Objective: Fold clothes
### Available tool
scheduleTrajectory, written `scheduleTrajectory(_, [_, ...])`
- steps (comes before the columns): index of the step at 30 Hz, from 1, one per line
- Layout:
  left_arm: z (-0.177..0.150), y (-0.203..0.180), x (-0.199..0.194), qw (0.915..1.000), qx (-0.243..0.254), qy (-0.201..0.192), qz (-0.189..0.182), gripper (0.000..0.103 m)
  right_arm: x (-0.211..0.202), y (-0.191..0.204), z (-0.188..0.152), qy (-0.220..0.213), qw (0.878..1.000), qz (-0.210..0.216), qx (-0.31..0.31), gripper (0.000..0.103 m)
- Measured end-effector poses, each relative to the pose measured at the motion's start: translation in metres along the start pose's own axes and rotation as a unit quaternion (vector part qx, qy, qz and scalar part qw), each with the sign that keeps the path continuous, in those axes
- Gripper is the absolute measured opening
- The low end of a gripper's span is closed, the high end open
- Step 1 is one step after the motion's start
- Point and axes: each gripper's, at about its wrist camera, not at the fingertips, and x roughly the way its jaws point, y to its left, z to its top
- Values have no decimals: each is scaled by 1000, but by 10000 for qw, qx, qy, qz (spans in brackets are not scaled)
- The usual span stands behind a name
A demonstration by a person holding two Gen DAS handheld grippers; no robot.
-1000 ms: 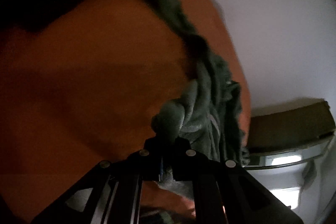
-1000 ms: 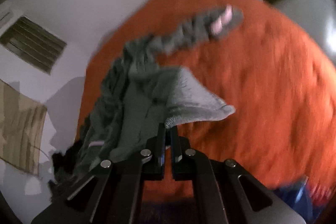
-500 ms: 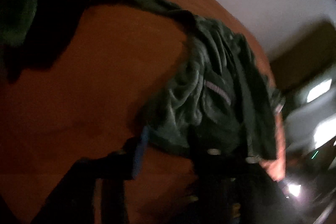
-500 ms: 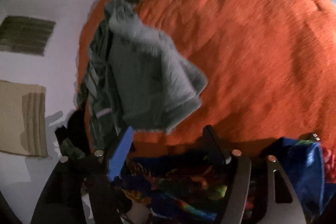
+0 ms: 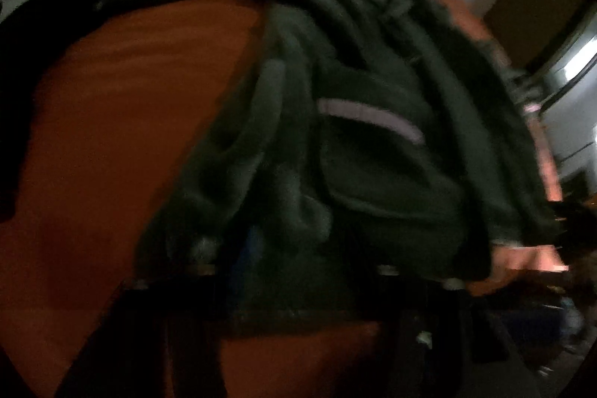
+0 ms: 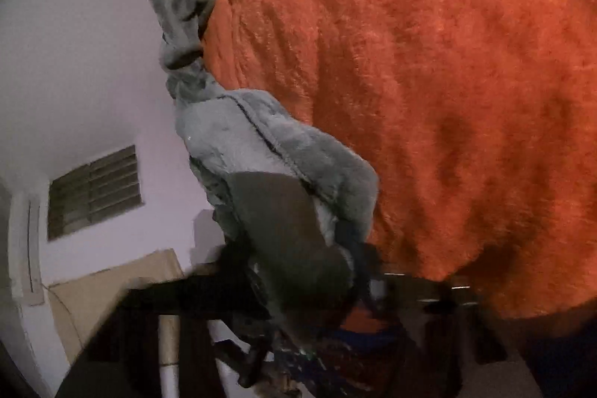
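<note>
A dark green fleece garment (image 5: 373,144) with a pale stripe lies rumpled on the orange bed cover (image 5: 130,107) in the left wrist view, one sleeve stretched to the far left. My left gripper (image 5: 294,263) is open at its near hem, fingers wide apart with fleece between them; the view is dim and blurred. In the right wrist view the same garment (image 6: 268,144) runs along the bed's left edge, its striped cuff at the top. My right gripper (image 6: 298,271) is open, and a dark fold of the fleece hangs across the gap.
The orange cover (image 6: 447,81) fills the right wrist view to the right. A wall with a vent (image 6: 95,191) and a beige panel (image 6: 104,293) lie left of the bed. A multicoloured cloth (image 6: 335,342) sits under the right gripper. A black cloth (image 5: 22,81) lies at the left.
Both grippers were shut on the fleece a second ago and have since opened. The garment has dropped onto the bed, and both cameras have swung closer over it.
</note>
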Motion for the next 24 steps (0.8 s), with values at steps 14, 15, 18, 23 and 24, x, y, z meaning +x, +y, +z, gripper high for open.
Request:
scheduleTrajectory(14, [22,66,-34,9939,-1039,-330,157,0,137,135,-205,1123,6394,-3663,-6666,15])
scheduleTrajectory(15, [21,72,-33,9934,-1105,-253,163,0,144,127,-210,1183,6287,-3767,-6699,18])
scheduleTrajectory(18, [8,82,-29,9925,-1220,-45,2,2,136,122,-209,1130,6417,-3624,-6665,51])
scheduleTrajectory(23, [2,77,-15,9946,-1019,152,-105,32,98,133,-187,850,7176,-2962,-6245,66])
scheduleTrajectory(24, [3,76,-13,9949,-996,132,-83,39,87,137,-176,816,7442,-2736,-6039,67])
